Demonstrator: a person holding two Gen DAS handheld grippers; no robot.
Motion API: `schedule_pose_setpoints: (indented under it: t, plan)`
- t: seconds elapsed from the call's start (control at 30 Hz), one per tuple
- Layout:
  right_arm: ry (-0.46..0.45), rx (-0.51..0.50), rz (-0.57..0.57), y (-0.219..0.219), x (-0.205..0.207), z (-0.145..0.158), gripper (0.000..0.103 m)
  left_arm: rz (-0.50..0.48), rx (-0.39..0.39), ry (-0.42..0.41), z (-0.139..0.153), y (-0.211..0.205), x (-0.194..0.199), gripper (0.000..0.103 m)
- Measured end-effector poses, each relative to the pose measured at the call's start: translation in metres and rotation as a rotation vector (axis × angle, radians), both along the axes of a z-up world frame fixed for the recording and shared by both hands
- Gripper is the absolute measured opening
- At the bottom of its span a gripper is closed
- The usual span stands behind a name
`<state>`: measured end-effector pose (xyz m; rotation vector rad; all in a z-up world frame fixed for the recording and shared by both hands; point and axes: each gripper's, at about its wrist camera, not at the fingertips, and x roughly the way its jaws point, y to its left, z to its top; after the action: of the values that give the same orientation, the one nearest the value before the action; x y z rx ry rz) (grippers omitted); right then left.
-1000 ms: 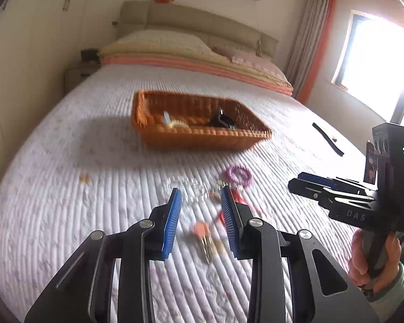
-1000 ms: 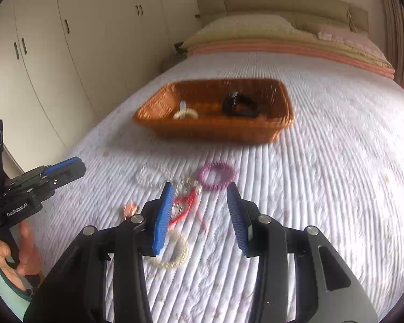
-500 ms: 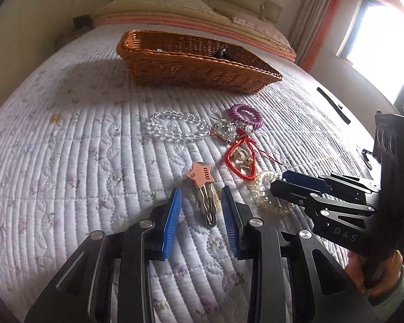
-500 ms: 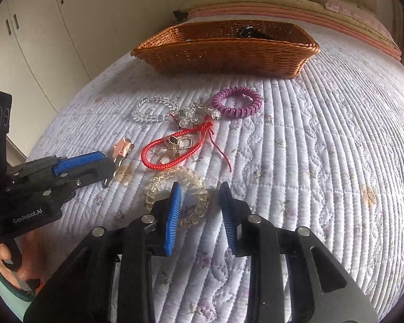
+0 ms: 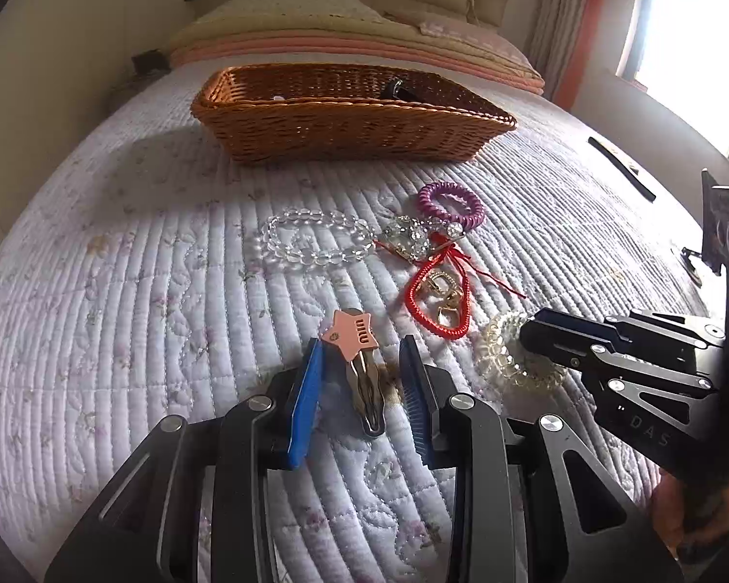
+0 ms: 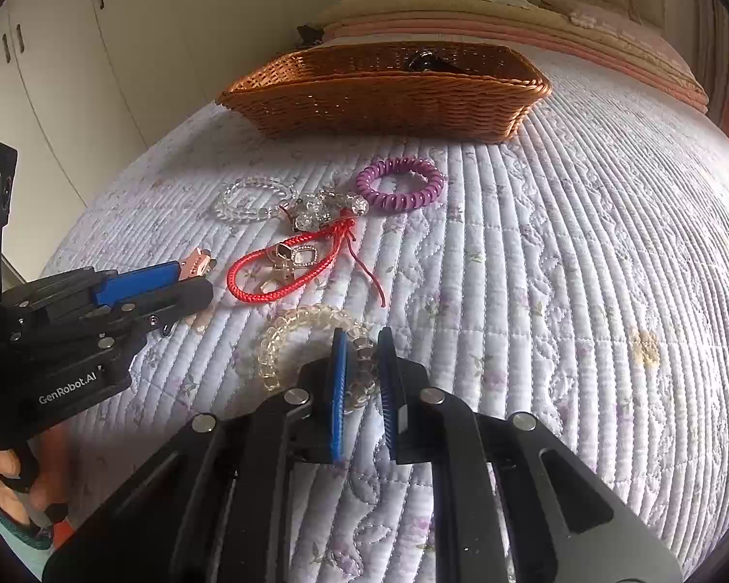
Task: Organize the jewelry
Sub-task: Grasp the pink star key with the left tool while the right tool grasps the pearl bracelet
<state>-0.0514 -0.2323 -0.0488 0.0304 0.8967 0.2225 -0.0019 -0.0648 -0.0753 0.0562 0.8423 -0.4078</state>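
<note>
Right gripper (image 6: 362, 364) sits nearest, pads pinched on the near arc of the clear coil bracelet (image 6: 286, 335), which lies flat on the quilted bedspread (image 6: 559, 291); its jaws have just been closing and now clamp the coil between them. Left gripper (image 5: 362, 379) rests low on the quilt, jaws apart, straddling the star hair clip (image 5: 359, 364); pads stand either side of the clip's metal body, not pressing it. Clip's pink star end points away from the gripper. Just past it lies the red cord bracelet (image 5: 437, 301) with gold charms inside its loop. Beyond that, the clear bead bracelet (image 5: 311, 240) to the left, a crystal charm cluster (image 5: 408, 238) touching its right end, and the purple coil hair tie (image 5: 452, 201) just right of the cluster. Farther back, the wicker basket (image 5: 345, 131) stands on the bed, well apart from the loose pieces; 1 dark item (image 5: 396, 90) shows over its rim, rest of contents hidden. Pillows (image 5: 316, 14) at the head of the bed.
</note>
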Motion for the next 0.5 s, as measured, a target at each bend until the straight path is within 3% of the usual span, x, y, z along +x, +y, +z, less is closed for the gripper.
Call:
schedule_pose_setpoints:
  t: [0.1, 0.5]
  plan:
    - [-0.014, -0.01, 0.004, 0.003, -0.003, 0.001, 0.009, 0.022, 0.053, -0.027, -0.001, -0.005, -0.001, 0.014]
    - [-0.044, 0.075, 0.01, -0.007, -0.006, 0.009, 0.008, 0.037, -0.046, -0.088, 0.015, 0.013, -0.013, 0.014]
